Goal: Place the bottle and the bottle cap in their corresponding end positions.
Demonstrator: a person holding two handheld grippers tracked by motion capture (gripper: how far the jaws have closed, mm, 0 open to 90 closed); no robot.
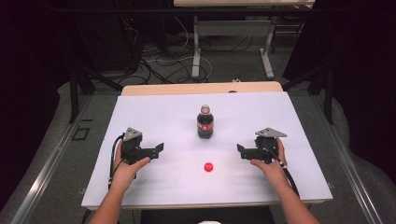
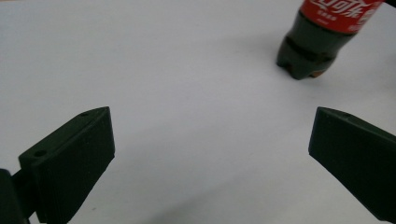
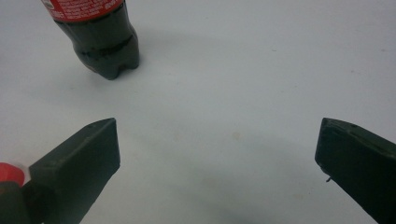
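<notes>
Both the left gripper and the right gripper are standing released and empty. The bottle is probably uncapped, its red cap lying apart, so any grasp should be low and gentle.

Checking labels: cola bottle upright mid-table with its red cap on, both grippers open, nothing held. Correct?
Not quite: the red cap lies on the table in front of the cola bottle, as the high view shows. Left gripper and right gripper are open, nothing held.

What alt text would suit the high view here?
A dark cola bottle with a red label stands uncapped on a white-covered table, its small red cap lying nearer the person. The left gripper and right gripper flank them, jaws open and empty.
</notes>
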